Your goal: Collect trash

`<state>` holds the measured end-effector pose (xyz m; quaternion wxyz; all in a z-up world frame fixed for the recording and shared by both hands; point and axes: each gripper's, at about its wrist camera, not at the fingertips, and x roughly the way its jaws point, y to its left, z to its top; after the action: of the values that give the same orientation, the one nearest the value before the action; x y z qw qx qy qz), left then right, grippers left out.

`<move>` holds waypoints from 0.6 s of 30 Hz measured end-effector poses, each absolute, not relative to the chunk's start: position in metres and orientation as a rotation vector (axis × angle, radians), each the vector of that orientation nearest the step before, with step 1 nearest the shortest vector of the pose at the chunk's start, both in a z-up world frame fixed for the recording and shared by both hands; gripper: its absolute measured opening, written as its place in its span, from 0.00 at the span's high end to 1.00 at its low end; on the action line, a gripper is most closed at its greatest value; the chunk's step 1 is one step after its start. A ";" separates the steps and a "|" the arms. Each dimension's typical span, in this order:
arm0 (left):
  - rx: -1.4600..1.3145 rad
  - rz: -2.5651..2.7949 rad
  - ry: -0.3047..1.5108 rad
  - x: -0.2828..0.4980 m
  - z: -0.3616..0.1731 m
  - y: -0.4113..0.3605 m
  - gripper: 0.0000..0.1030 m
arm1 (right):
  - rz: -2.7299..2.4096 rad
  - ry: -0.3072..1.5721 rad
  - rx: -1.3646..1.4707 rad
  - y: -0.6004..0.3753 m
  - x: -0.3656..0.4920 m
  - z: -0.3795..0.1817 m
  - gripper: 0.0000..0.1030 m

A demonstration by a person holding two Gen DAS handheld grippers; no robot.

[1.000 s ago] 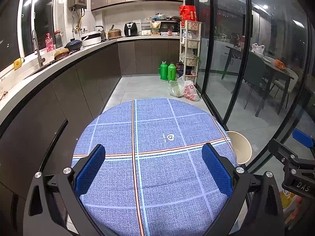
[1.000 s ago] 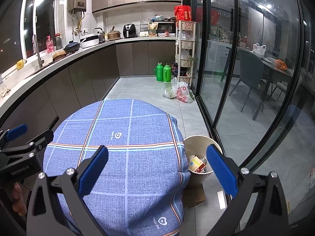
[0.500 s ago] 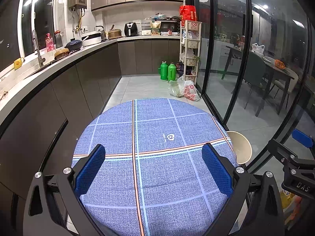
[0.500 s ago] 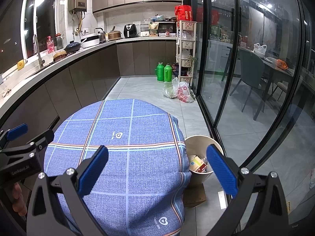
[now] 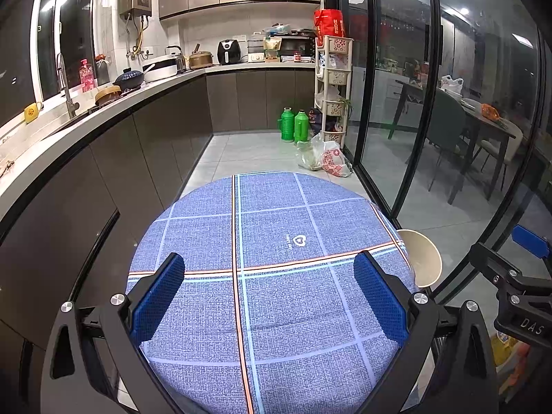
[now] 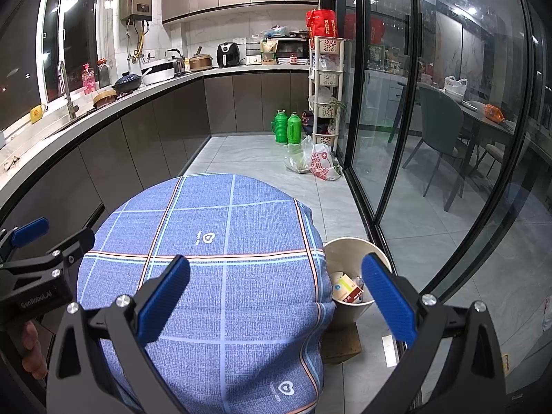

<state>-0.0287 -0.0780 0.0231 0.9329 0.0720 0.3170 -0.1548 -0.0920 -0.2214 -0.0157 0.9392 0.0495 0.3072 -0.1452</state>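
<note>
A round table under a blue checked cloth fills the lower middle of both views; no trash shows on it. A beige waste bin stands on the floor at the table's right, with cartons and wrappers inside; its rim also shows in the left wrist view. My left gripper is open and empty above the cloth. My right gripper is open and empty, over the table's right edge with its right finger over the bin.
A dark counter with a sink and pots runs along the left. Glass sliding doors close off the right. Two green flasks, plastic bags and a white rack stand on the far floor. A cardboard piece lies under the bin.
</note>
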 end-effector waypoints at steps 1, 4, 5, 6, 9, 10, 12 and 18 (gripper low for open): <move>0.146 -0.317 0.649 -0.029 0.023 -0.078 0.08 | -0.296 0.628 0.101 -0.221 -0.092 -0.016 0.03; 0.146 -0.317 0.649 -0.029 0.023 -0.078 0.08 | -0.296 0.626 0.101 -0.221 -0.092 -0.016 0.03; 0.147 -0.316 0.648 -0.029 0.023 -0.078 0.08 | -0.297 0.627 0.101 -0.221 -0.092 -0.016 0.03; 0.148 -0.315 0.647 -0.029 0.023 -0.078 0.08 | -0.296 0.627 0.102 -0.221 -0.092 -0.016 0.03; 0.149 -0.317 0.639 -0.030 0.024 -0.077 0.08 | -0.297 0.627 0.102 -0.221 -0.092 -0.016 0.03; 0.150 -0.317 0.639 -0.030 0.024 -0.077 0.08 | -0.296 0.627 0.102 -0.221 -0.092 -0.016 0.03; 0.151 -0.319 0.640 -0.031 0.023 -0.077 0.08 | -0.296 0.627 0.101 -0.221 -0.092 -0.016 0.03; 0.152 -0.308 0.638 -0.033 0.023 -0.078 0.08 | -0.296 0.628 0.102 -0.221 -0.092 -0.016 0.03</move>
<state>-0.0329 -0.0776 0.0229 0.9350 0.0744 0.3122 -0.1507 -0.0920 -0.2207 -0.0162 0.9391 0.0499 0.3074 -0.1451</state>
